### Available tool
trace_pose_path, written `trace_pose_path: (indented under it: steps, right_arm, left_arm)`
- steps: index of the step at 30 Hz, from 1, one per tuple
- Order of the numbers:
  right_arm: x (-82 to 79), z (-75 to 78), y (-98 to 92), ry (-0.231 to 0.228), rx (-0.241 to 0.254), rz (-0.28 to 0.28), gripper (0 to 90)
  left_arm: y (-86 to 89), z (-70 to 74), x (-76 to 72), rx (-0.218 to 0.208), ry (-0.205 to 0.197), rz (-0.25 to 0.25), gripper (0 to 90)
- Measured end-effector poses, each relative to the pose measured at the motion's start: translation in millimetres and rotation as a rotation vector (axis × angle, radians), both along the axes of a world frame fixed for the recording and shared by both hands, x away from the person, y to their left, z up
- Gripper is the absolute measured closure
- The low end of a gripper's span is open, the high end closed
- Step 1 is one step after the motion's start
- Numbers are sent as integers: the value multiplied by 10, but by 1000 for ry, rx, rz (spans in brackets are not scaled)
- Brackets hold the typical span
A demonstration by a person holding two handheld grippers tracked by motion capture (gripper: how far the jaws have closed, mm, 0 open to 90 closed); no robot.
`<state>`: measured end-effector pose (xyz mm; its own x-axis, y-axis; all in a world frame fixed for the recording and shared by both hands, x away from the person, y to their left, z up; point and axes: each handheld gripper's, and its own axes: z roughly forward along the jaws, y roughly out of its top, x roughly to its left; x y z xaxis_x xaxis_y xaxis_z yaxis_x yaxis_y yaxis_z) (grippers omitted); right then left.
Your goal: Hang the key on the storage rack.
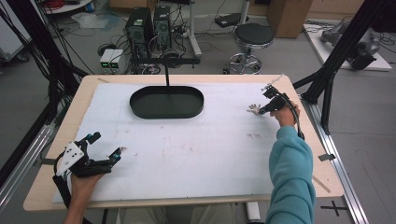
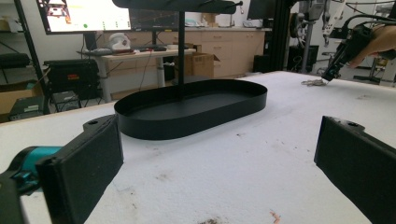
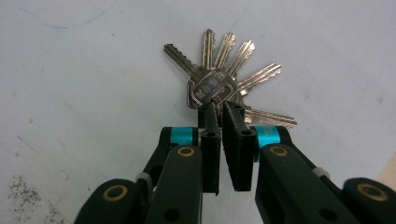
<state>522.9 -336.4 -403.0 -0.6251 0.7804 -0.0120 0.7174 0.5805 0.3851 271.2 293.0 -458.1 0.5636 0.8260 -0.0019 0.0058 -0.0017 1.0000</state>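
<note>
A bunch of silver keys point(image 3: 219, 79) lies fanned out on the white table cover, at the far right of the table in the high view point(image 1: 253, 109). My right gripper point(image 3: 219, 109) points down at it, its jaws pinched together on the ring end of the bunch. That gripper point(image 1: 262, 110) is held by a hand in a teal sleeve. Far off in the left gripper view, the right gripper point(image 2: 332, 72) touches the keys point(image 2: 314, 82). My left gripper point(image 1: 107, 144) rests near the table's front left corner, jaws wide apart point(image 2: 219, 163) with nothing between them.
A black oval tray point(image 1: 140, 112) with a thin upright post point(image 1: 166, 74) stands at the back middle of the table; its wall point(image 2: 187, 123) faces the left gripper. Beyond the table are a stool point(image 1: 252, 37) and computer towers point(image 1: 149, 25). Black frame struts point(image 1: 336, 60) rise at the right.
</note>
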Motion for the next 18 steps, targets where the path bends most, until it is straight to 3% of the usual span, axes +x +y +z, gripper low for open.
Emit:
trace_pose_path:
  steps: [10,18]
  right_arm:
    - [-5,10,31,20,-14,-79,886]
    - [-22,52,39,9,4,-68,890]
  left_arm:
    - [4,0,1,-1,1,0,17]
    - [11,-2,-1,-12,2,2,17]
